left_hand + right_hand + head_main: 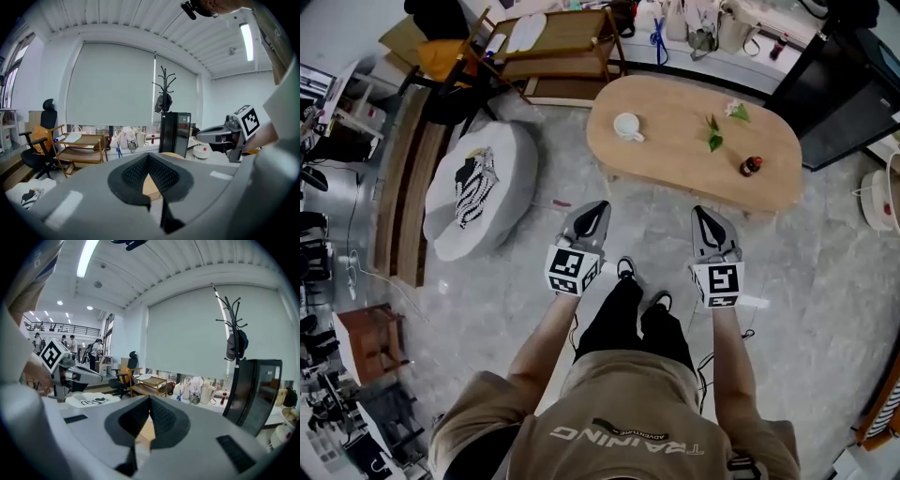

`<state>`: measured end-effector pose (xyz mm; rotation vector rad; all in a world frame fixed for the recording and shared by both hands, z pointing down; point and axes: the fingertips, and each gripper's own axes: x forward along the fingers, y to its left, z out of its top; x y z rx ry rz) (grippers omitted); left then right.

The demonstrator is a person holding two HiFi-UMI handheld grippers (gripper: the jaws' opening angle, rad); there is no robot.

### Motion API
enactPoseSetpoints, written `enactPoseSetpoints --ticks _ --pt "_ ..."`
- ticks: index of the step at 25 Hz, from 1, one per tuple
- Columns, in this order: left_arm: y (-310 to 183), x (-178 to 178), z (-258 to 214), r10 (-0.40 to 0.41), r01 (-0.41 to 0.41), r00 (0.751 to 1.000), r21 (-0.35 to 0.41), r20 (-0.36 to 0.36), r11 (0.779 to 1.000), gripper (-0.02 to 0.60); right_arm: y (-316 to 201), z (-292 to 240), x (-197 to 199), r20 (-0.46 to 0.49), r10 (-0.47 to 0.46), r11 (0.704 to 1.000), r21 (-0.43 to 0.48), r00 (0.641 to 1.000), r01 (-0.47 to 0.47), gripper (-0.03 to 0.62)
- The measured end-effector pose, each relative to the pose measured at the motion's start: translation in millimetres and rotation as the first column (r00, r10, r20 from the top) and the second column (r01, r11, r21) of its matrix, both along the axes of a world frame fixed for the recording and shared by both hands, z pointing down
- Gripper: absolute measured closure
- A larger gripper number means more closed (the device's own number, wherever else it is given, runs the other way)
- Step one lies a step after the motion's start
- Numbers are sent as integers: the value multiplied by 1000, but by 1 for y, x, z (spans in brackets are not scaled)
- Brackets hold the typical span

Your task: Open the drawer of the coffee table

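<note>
A: Where's the coffee table (675, 141) from us?

B: Straight ahead, an oval wooden top just beyond our feet. We can't see the drawer from the head view; we take it to sit under the near edge, hidden by the top.

A: And our tools?

B: The left gripper (596, 212) and the right gripper (703, 216) both point toward the table, short of its edge and touching nothing. Each has its jaws pressed together with nothing between them.

A: So what makes this step go well?

B: We'd say we should crouch until the table's front comes into sight, spread one pair of jaws, and find the handle or lip before closing on it. Then we pull level and straight toward us, so the drawer doesn't bind. The other gripper could steady the top.

A: Anything up there to mind?

B: A white cup (627, 127), though we can't tell whether it holds anything. A small dark bottle (751, 167) with a red cap stands upright and closed. Some green leaves (713, 141) lie loose. A jerk could tip the bottle.

A: And off to the side?

B: A grey pouf (478, 187) sits to our left, well apart.
</note>
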<state>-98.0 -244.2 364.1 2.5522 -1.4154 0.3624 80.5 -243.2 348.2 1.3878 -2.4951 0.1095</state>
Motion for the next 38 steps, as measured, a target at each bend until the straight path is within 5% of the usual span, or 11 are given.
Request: enactPoseSetpoints --ticks 9,14,33,38 --pt "-25 29 48 -13 13 995 -1 -94 1000 575 -12 66 19 53 43 999 -25 998 -42 589" --pt "-51 29 93 0 2 998 20 -61 1000 575 -30 118 7 56 13 999 -35 998 -11 590" --pt "-95 3 338 -17 22 997 71 -71 997 575 -87 362 -13 72 -27 1000 -7 997 28 589" --pt "-107 3 409 -9 17 998 121 -64 993 575 -95 426 -18 86 -40 997 64 995 35 589"
